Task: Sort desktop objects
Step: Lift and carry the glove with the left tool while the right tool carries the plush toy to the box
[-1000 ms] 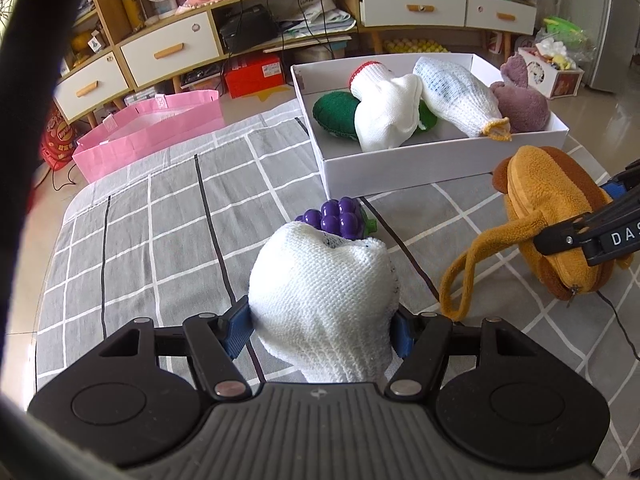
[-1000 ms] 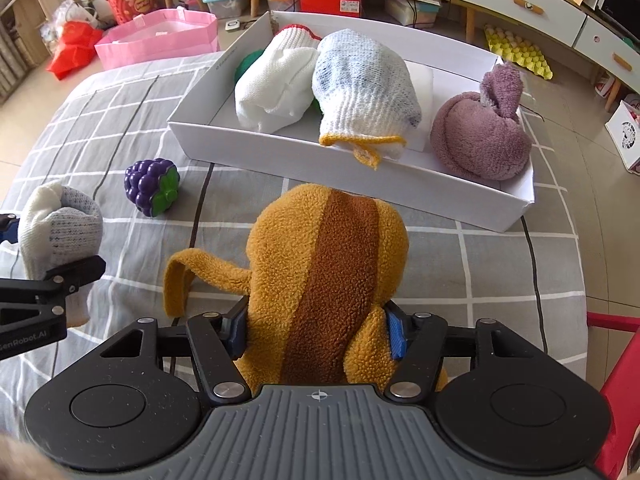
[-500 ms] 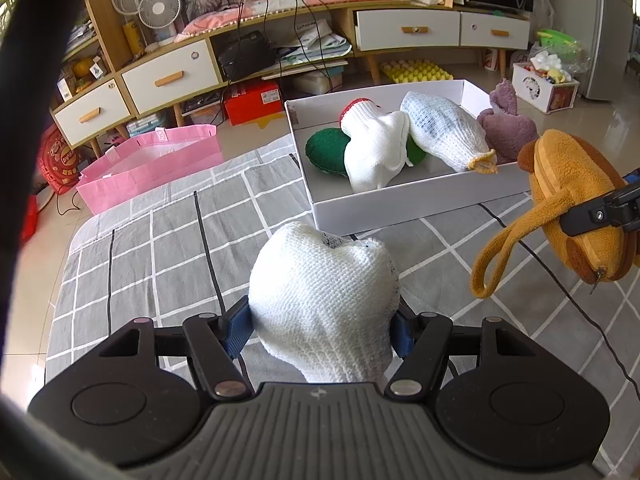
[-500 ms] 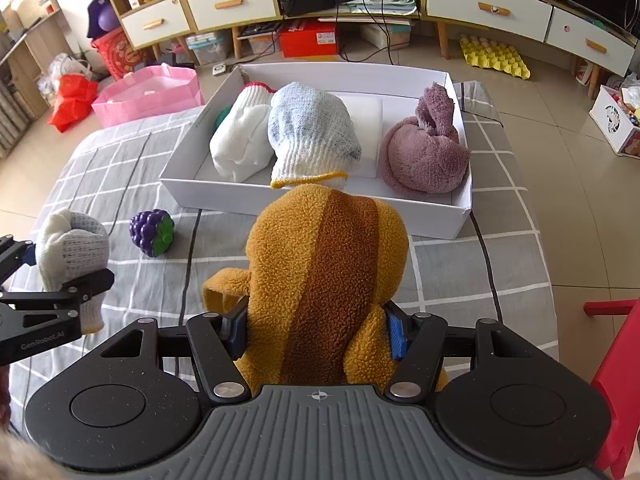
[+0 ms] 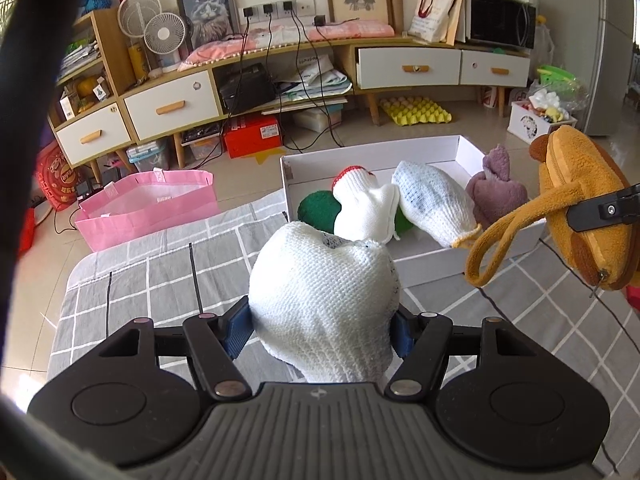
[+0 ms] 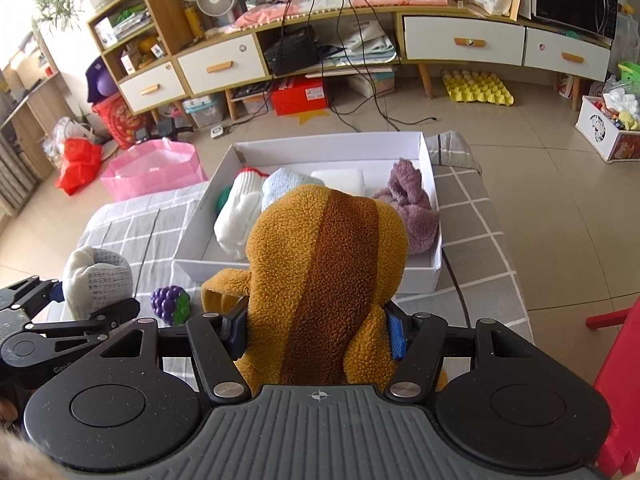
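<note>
1. Two loads are up: your left gripper clamps the white knit glove above the checked cloth.
2. Your right gripper grips the brown plush pouch before the white box.

My white knit glove, my tan pouch (brown-striped), a purple grape toy, grey-checked surface.

White knit bundle and brown plush pouch, both aloft.

Three knit gloves (one blue-flecked) — two plush toys, one box — one grape toy.
</note>
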A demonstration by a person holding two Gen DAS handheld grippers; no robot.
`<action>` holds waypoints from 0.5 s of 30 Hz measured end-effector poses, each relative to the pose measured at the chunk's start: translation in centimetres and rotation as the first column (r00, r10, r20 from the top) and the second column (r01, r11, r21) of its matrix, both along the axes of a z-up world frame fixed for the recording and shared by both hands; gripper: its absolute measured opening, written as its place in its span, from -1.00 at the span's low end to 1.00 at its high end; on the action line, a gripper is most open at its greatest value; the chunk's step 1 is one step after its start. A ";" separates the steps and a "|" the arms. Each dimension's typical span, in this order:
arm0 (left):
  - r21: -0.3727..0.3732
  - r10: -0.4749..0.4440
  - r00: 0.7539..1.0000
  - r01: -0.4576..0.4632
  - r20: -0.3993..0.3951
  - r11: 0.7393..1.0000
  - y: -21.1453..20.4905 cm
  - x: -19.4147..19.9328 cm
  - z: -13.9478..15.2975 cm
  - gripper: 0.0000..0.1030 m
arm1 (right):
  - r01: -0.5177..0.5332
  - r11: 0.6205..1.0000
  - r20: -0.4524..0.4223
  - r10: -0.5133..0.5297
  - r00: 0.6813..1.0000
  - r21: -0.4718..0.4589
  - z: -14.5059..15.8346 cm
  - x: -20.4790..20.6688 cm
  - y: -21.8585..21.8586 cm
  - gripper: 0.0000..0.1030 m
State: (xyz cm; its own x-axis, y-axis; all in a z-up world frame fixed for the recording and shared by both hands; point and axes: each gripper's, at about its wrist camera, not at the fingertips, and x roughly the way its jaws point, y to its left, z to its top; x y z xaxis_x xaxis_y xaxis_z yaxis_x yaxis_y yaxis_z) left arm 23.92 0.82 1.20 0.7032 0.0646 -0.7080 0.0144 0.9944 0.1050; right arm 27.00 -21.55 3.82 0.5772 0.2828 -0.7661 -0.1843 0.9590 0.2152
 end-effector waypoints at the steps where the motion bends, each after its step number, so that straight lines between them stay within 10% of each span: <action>1: -0.001 -0.001 1.000 0.001 0.004 1.000 -0.1 0.3 0.2 0.23 | 0.009 1.000 0.007 -0.009 1.000 0.008 0.3 0.1 -0.2 0.31; 15: -0.026 0.012 1.000 -0.012 -0.007 1.000 -0.2 7.3 1.8 0.23 | 0.081 0.997 0.114 -0.079 0.990 -0.017 2.9 4.7 -0.6 0.31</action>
State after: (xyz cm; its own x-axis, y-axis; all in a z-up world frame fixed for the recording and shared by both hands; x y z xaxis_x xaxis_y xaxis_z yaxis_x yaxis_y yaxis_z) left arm 31.20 0.61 3.00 0.6973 0.0542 -0.7147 0.0035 0.9969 0.0790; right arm 31.71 -22.19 6.73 0.6804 0.2160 -0.7003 -0.1287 0.9759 0.1760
